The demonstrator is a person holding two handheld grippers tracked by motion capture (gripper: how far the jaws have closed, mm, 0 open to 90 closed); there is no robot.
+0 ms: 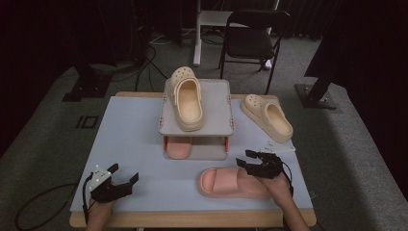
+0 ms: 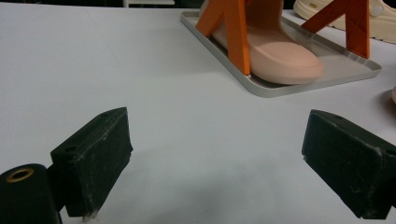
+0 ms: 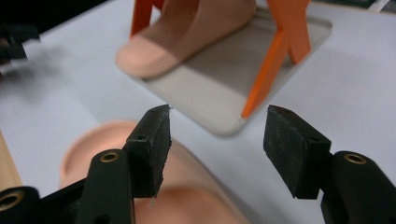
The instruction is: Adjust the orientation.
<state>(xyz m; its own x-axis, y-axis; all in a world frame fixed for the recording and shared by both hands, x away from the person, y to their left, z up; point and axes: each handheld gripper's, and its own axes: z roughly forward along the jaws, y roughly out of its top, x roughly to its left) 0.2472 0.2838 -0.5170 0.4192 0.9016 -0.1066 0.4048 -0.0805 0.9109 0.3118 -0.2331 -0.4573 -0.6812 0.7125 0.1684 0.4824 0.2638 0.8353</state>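
Near the front right of the table [image 1: 134,144], the right gripper [image 1: 246,160] hovers just over a pink slide sandal [image 1: 226,183] that lies flat on the pale blue surface, toe pointing left. Its jaws stand apart with nothing between them; in the right gripper view one jaw sits above the sandal's strap [image 3: 205,186]. Over at the front left, the left gripper [image 1: 126,173] rests low above the bare table, jaws spread wide and empty. Behind the sandal stands a two-tier grey rack [image 1: 211,103] on orange legs: its partner sandal [image 1: 178,147] lies on the lower tray, a cream clog [image 1: 187,98] on top. Another cream clog [image 1: 267,117] sits on the table just right of the rack.
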